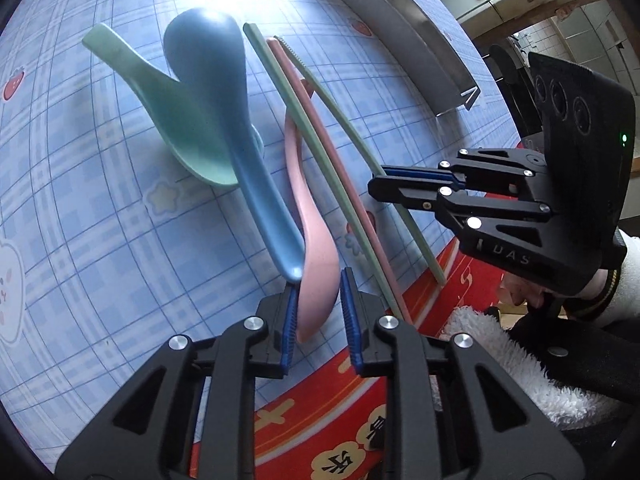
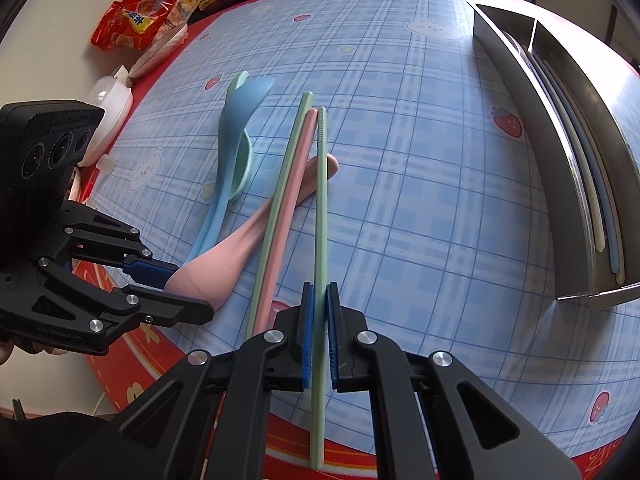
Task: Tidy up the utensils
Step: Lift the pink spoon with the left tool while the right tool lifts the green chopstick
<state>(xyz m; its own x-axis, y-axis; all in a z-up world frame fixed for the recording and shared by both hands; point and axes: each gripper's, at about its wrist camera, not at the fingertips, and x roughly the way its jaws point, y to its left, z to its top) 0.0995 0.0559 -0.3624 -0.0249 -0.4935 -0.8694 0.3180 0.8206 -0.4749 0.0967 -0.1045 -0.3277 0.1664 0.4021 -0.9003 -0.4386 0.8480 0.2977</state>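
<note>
Between the blue pads of the left gripper (image 1: 318, 312), in the left wrist view, sits the bowl of the pink spoon (image 1: 316, 256); the left pad touches its edge, the right pad stands clear, so the jaws are apart around it. Its handle runs away under three chopsticks (image 1: 332, 168). Just left lies the blue spoon (image 1: 224, 120), resting on the green spoon (image 1: 168, 128). The right gripper (image 1: 378, 186) reaches in from the right, clamped on the outer green chopstick (image 1: 352, 128). A steel tray (image 1: 400, 28) stands beyond, on the checked cloth (image 1: 100, 220).

From the right wrist, the right gripper's pads press together on that green chopstick, which runs straight away across the cloth. The left gripper brackets the pink spoon's bowl at left. The tray at right holds long utensils (image 2: 600, 200).
</note>
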